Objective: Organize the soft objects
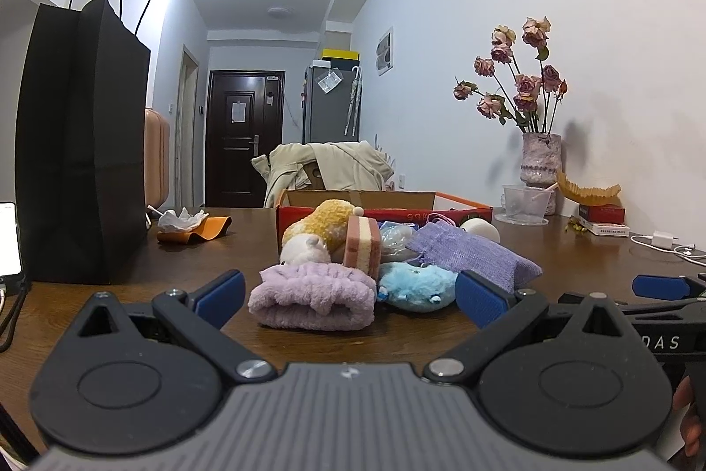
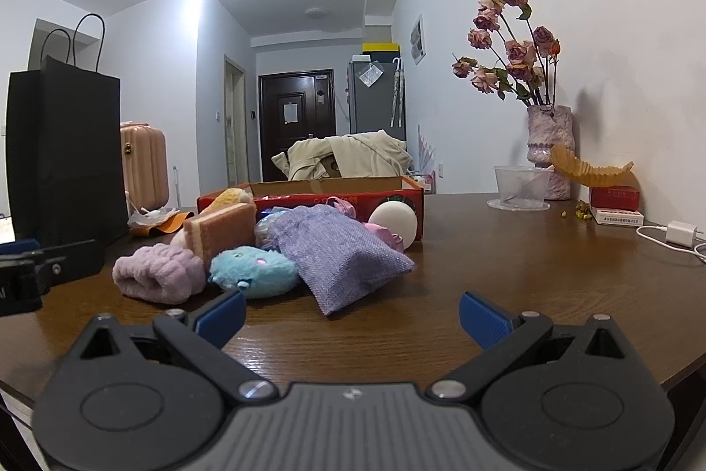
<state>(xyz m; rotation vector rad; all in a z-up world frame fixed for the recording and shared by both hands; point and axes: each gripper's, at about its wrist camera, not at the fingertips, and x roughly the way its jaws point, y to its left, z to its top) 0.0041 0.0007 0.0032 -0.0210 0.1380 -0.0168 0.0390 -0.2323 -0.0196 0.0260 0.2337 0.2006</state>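
Home apartment, dark front door point(image 1: 244, 137), fridge point(image 1: 331, 104), suitcase point(image 2: 144, 166), wooden table point(image 2: 507, 272), vase of roses point(image 2: 549, 151)

On the tabletop point(image 1: 551, 250), soft items cluster before an open box point(image 1: 384, 204): a rolled towel point(image 1: 313, 296) frontmost, a plush point(image 1: 417, 285) just to its right, a pouch point(image 1: 472, 254) farther right, a sponge point(image 1: 362, 246) behind them. A paper bag point(image 1: 84, 144) stands at far left; a vase point(image 1: 540, 162) sits at far right against the wall.
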